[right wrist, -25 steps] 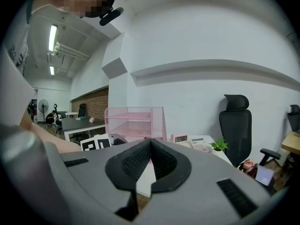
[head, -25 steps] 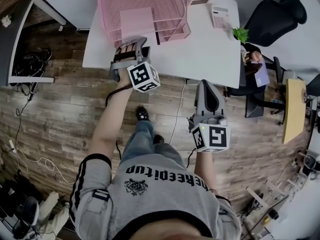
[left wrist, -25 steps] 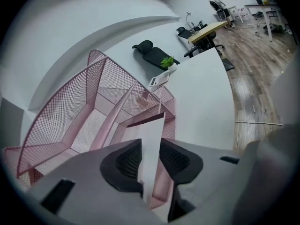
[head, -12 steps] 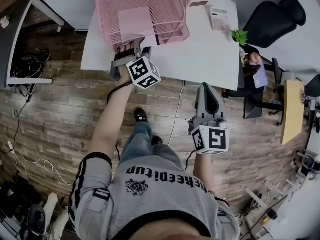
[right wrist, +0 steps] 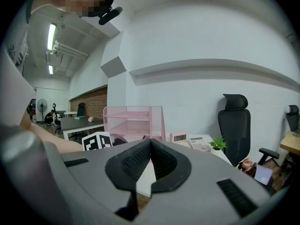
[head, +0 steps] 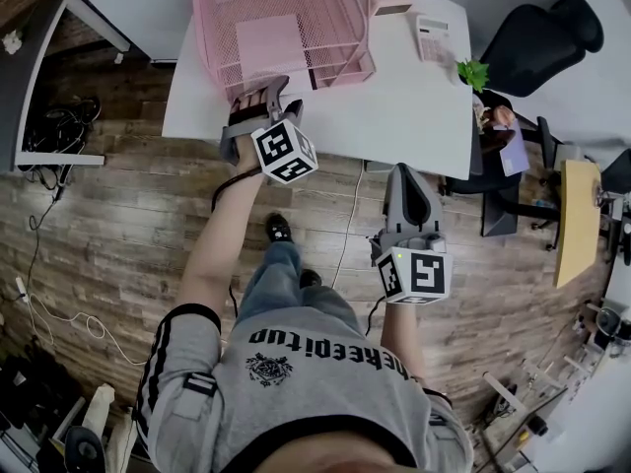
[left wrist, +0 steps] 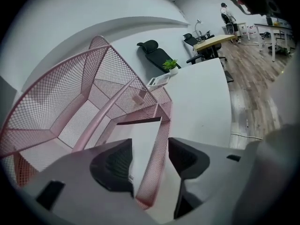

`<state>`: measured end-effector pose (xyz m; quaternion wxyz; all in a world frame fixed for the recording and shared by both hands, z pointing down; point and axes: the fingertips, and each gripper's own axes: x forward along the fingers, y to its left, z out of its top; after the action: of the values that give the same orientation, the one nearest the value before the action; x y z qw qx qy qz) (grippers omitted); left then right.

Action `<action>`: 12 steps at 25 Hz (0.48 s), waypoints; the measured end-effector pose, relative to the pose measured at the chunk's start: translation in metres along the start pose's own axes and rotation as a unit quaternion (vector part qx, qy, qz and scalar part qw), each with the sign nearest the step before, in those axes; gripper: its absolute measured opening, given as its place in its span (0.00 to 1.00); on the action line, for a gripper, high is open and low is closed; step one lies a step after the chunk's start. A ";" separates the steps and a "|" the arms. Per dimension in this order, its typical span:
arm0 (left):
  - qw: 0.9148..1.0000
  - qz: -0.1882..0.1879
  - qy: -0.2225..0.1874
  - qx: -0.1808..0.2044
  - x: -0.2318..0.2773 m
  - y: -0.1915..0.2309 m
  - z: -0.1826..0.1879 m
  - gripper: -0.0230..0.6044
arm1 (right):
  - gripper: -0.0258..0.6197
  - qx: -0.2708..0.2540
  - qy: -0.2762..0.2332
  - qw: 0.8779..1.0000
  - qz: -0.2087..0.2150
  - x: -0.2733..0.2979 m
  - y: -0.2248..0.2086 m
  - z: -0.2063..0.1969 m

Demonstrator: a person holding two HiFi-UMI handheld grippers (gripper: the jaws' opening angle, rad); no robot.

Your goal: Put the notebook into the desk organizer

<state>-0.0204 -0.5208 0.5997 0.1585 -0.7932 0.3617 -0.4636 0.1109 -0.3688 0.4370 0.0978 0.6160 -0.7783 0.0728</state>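
Two-fingered left gripper [left wrist: 150, 149] freshly spread — organizer wall [left wrist: 160, 123] between; right gripper [right wrist: 150, 161] closed (clock [right wrist: 179, 137]: 5:50)

Bright, even indoor light, white ceiling tube lamps [right wrist: 50, 36] glowing in the right gripper view, only faint soft shadows on the white rectangular table [head: 414, 97], pink wire-mesh desk organizer [left wrist: 56, 102] bent by strong fisheye distortion, black rounded corners, slight blur at the edges

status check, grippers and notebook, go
Left gripper open, jaws just been opening, pads off the notebook. Notebook lying inside the desk organizer. Right gripper shut, empty, short of the desk. Nothing seen in the way.
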 end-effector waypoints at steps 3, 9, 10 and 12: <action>1.000 0.006 -0.009 -0.006 -0.010 -0.004 0.002 0.39 | 0.04 0.001 -0.002 1.000 0.004 -0.003 0.003 0.001; 0.999 0.000 -0.028 -0.019 -0.036 -0.014 0.007 0.36 | 0.04 0.000 -0.014 1.000 0.020 -0.010 0.014 0.009; 0.999 -0.001 -0.029 -0.023 -0.040 -0.016 0.007 0.35 | 0.04 0.000 -0.016 1.000 0.022 -0.011 0.016 0.010; 0.999 0.002 -0.035 -0.030 -0.050 -0.019 0.008 0.32 | 0.04 0.000 -0.018 0.999 0.026 -0.015 0.020 0.011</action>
<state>-0.0211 -0.4723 0.5761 0.1477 -0.8125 0.3712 -0.4246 0.0945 -0.3526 0.4229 0.0816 0.5969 -0.7956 0.0638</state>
